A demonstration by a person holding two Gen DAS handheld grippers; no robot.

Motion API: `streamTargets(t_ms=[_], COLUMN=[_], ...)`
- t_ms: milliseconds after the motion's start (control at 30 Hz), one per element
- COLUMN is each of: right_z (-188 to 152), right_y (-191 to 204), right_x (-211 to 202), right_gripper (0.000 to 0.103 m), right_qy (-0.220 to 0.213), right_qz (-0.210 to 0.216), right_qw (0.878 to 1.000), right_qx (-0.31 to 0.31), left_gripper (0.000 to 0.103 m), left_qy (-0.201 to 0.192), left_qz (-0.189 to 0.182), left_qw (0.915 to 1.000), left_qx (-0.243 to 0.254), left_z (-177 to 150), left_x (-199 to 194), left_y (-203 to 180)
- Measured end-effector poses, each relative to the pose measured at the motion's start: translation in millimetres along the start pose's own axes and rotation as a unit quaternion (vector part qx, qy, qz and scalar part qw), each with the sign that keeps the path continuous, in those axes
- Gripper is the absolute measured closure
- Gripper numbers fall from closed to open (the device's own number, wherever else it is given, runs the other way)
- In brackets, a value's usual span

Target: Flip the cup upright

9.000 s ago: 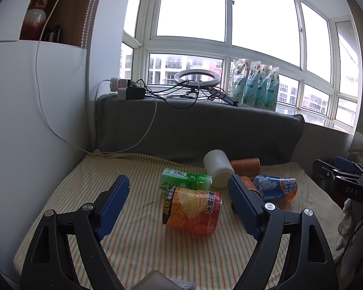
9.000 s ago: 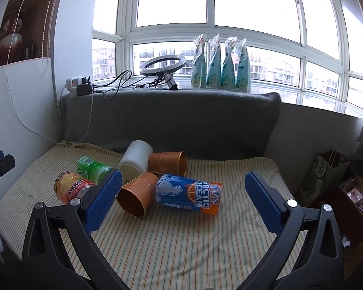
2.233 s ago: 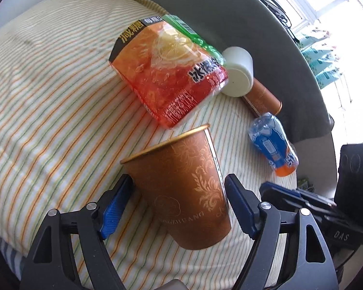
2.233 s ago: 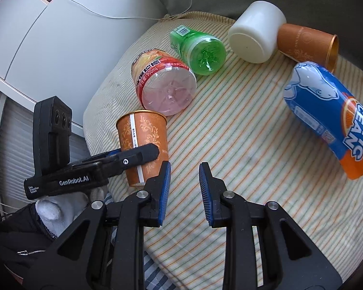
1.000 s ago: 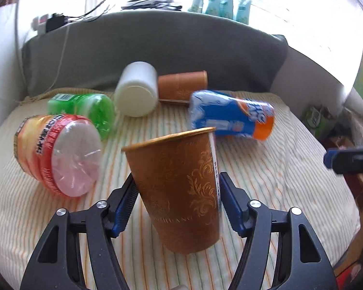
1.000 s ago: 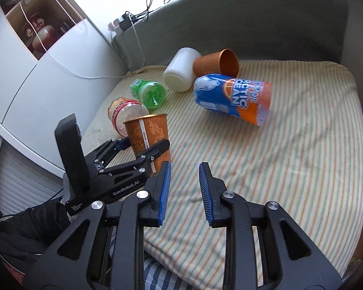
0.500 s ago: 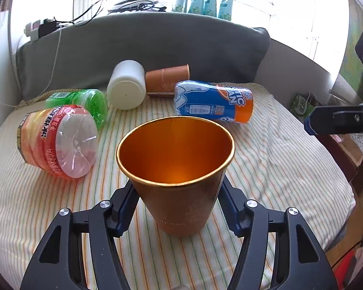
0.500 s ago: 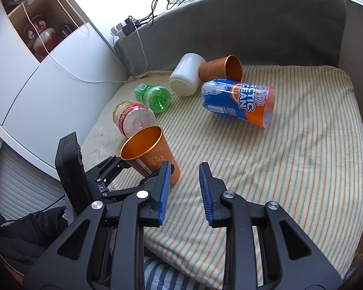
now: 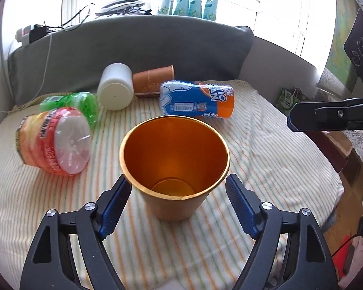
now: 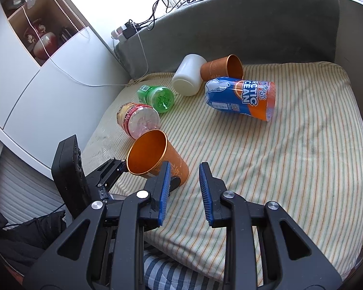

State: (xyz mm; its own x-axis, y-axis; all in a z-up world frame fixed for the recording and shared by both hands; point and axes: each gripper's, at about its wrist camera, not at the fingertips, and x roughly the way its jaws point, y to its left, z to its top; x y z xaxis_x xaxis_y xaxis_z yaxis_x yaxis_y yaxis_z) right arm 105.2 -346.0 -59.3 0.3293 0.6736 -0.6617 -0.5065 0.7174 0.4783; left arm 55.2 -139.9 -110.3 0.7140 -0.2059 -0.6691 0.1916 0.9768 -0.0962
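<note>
Left wrist view shows your left gripper (image 9: 177, 199) with its blue pads (image 9: 115, 201) now spread clear of the copper paper cup (image 9: 174, 169); half a second ago they were pressed against its wall. The cup stands mouth-up on the striped cushion (image 9: 266, 159), between the two pads and touching neither, with its inner base visible through the rim. Treat this as the release: the flip appears complete, provided the cup keeps its balance on the soft surface. Draw the left gripper straight back and avoid brushing the wall, because a light paper cup on a yielding cushion is likely to topple. In the right wrist view, your right gripper (image 10: 182, 186) hovers near the cup with its pads close together and nothing between them, as before. A second copper cup (image 9: 153, 81) lies on its side at the back, beside the white jar (image 9: 115, 89) and the blue-and-orange bottle (image 9: 197, 102).
</note>
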Motion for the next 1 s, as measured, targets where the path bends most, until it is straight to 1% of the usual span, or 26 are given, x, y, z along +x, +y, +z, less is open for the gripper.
streamTargets(t_ms=[67,167,200,267,300,333,400,467,533,567,633,733,867,933,1000], right_z=[-3.0,-9.8,-13.0,-19.3,-22.4,-26.1,-33.2,-38.9,-43.2,-44.9,-47.9,-52.9,-56.2,-56.1,-55.8], right_y=[2.7,11.3,15.1,24.6,29.8,35.4,45.7,54.0,62.3,65.9,73.3,84.0,93.7,95.8,95.9], right_x=[-2.4,-6.8,-8.7,-12.3,-14.0,-16.3,-22.4,-28.7,-32.9,-35.0,-37.7,-40.0,-40.6,-40.4,-40.7], right_gripper=[0.076,0.076,0.075,0.067,0.054,0.038,0.024,0.020,0.016,0.014,0.008,0.001,0.000,0.000,0.000], right_qy=[-0.008,-0.030,-0.041,-0.065,-0.079,-0.097,-0.137,-0.171,-0.195,-0.205,-0.223,-0.246,-0.259,-0.262,-0.263], right_qz=[-0.001,-0.024,-0.034,-0.064,-0.081,-0.099,-0.129,-0.149,-0.168,-0.175,-0.192,-0.213,-0.237,-0.243,-0.241], right_qw=[1.000,0.999,0.998,0.995,0.993,0.989,0.980,0.972,0.963,0.960,0.952,0.940,0.929,0.926,0.926], right_qx=[0.000,-0.014,-0.018,-0.035,-0.043,-0.052,-0.063,-0.068,-0.074,-0.077,-0.084,-0.098,-0.119,-0.124,-0.122], left_gripper=[0.023,0.023,0.023,0.023,0.023,0.023,0.023,0.023,0.023,0.023,0.022,0.022,0.022,0.022,0.022], left_qy=[0.000,-0.014,-0.023,-0.050,-0.062,-0.079,-0.105,-0.128,-0.146,-0.154,-0.168,-0.185,-0.194,-0.197,-0.197], left_qz=[-0.002,0.003,0.007,0.019,0.026,0.034,0.043,0.053,0.057,0.060,0.063,0.071,0.076,0.081,0.082], left_qw=[1.0000,0.9998,0.9996,0.9985,0.9976,0.9962,0.9934,0.9903,0.9875,0.9861,0.9835,0.9797,0.9775,0.9766,0.9764], left_qx=[-0.005,-0.011,-0.012,-0.013,-0.013,-0.012,-0.013,-0.013,-0.017,-0.020,-0.023,-0.029,-0.031,-0.030,-0.031], left_z=[-3.9,-9.6,-10.6,-11.6,-11.6,-10.4,-8.4,-5.7,-2.9,-1.7,0.1,3.2,7.6,8.1,9.1], left_x=[-10.4,-32.7,-41.5,-61.5,-69.9,-80.3,-94.3,-106.4,-115.8,-119.0,-125.5,-132.7,-138.0,-139.6,-139.7], left_y=[5.6,15.0,17.1,22.3,23.9,25.5,28.2,29.4,31.9,33.1,35.4,38.0,39.6,39.7,40.0])
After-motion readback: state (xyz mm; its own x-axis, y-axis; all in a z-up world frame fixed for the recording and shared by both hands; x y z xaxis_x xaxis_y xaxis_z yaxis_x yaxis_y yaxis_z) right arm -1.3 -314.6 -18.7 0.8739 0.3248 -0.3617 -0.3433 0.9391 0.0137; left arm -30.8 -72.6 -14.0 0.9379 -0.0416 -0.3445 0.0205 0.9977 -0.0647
